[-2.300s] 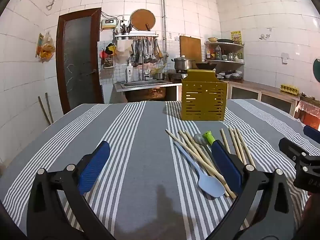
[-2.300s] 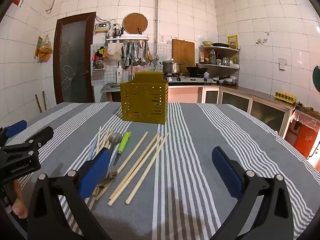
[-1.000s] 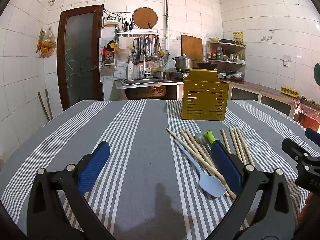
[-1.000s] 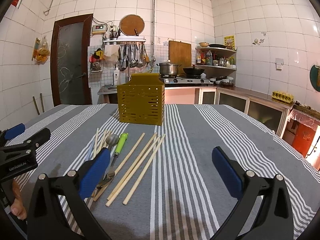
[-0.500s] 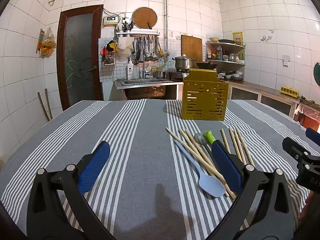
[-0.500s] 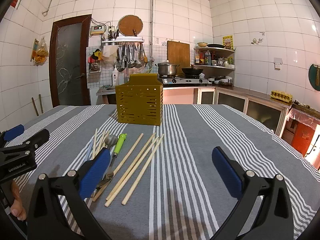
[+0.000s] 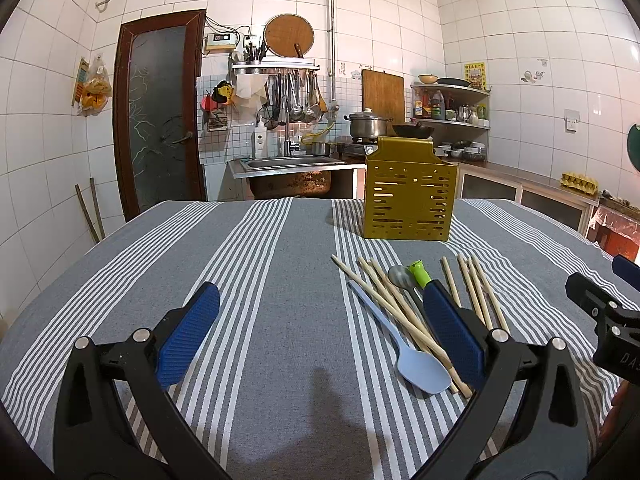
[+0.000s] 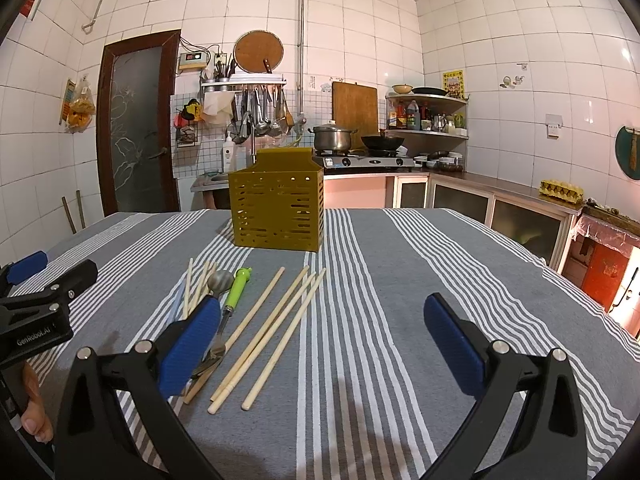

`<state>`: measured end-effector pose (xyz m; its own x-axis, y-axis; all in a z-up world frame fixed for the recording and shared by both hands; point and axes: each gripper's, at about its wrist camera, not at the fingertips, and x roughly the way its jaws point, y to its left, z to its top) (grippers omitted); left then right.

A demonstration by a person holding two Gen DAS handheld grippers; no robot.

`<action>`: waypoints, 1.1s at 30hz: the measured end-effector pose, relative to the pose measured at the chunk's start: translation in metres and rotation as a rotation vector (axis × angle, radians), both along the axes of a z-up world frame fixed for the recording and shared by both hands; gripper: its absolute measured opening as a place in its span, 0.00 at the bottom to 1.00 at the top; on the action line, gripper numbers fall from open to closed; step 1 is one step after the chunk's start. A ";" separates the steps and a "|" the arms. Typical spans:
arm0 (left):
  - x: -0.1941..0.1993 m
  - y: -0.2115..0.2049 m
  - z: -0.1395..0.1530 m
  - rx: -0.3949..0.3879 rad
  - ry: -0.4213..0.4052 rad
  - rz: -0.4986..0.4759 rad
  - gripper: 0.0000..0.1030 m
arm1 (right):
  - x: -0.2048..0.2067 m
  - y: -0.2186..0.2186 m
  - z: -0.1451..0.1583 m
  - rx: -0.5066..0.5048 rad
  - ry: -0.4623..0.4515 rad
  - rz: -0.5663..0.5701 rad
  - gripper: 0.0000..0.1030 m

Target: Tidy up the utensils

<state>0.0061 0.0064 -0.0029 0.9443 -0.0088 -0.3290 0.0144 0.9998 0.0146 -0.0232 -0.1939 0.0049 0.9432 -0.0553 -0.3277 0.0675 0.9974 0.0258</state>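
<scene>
A yellow slotted utensil holder [image 7: 409, 200] stands upright on the striped tablecloth, also in the right wrist view [image 8: 277, 210]. In front of it lie several wooden chopsticks [image 7: 478, 292] [image 8: 276, 328], a light blue spoon [image 7: 420, 366], a metal spoon [image 7: 398, 276] [image 8: 220, 280] and a green-handled fork [image 8: 237, 284] [image 7: 418, 272]. My left gripper [image 7: 320, 340] is open and empty, left of the utensils. My right gripper [image 8: 320, 344] is open and empty, right of them. Each gripper shows at the edge of the other's view.
The table is covered by a grey and white striped cloth [image 7: 256, 264]. Behind it are a sink [image 7: 288, 164], hanging kitchen tools, a stove with a pot [image 8: 334, 138] and wok, a door [image 7: 158, 112] and counters on the right.
Both views have shifted very slightly; the right view drifted a little so the holder sits slightly further left. Nothing on the table has moved and both grippers stay open.
</scene>
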 end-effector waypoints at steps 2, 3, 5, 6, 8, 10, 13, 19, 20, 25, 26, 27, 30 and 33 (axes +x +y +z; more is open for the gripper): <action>0.000 0.000 0.000 0.000 -0.001 0.000 0.95 | 0.000 0.000 0.000 0.000 0.000 -0.001 0.96; 0.000 0.000 0.000 0.000 0.000 0.000 0.95 | 0.000 0.000 0.000 0.000 0.000 -0.001 0.96; 0.000 0.000 0.000 -0.001 -0.001 0.000 0.95 | 0.000 0.000 0.000 0.000 0.001 -0.003 0.96; -0.001 0.000 0.001 -0.001 -0.001 0.000 0.95 | 0.000 0.000 -0.001 -0.001 0.002 -0.004 0.96; -0.001 0.000 0.001 0.000 0.000 0.000 0.95 | 0.001 0.000 -0.001 -0.002 0.005 -0.005 0.96; -0.001 0.000 0.000 0.000 0.000 0.000 0.95 | 0.001 0.001 -0.001 -0.004 0.006 -0.007 0.96; -0.001 0.000 0.000 0.000 -0.001 -0.001 0.95 | 0.001 0.001 -0.001 -0.003 0.005 -0.012 0.96; 0.000 -0.002 0.000 0.003 0.002 -0.002 0.95 | 0.001 0.000 -0.001 -0.004 0.004 -0.014 0.96; 0.000 -0.002 0.000 0.003 0.004 -0.002 0.95 | 0.001 0.000 -0.001 -0.004 0.004 -0.014 0.96; -0.001 -0.002 0.001 0.001 0.009 -0.001 0.95 | 0.001 0.000 -0.001 -0.003 0.005 -0.013 0.96; -0.001 -0.002 0.001 0.001 0.009 -0.001 0.95 | 0.001 0.000 -0.001 -0.003 0.004 -0.014 0.96; -0.001 -0.002 0.001 0.001 0.008 -0.001 0.95 | 0.001 0.000 -0.001 -0.004 0.005 -0.014 0.96; -0.001 -0.002 0.001 0.001 0.010 0.000 0.95 | 0.001 0.000 -0.001 -0.004 0.004 -0.015 0.96; 0.000 -0.001 0.001 -0.002 0.012 0.000 0.95 | 0.001 0.000 -0.001 -0.007 0.003 -0.020 0.96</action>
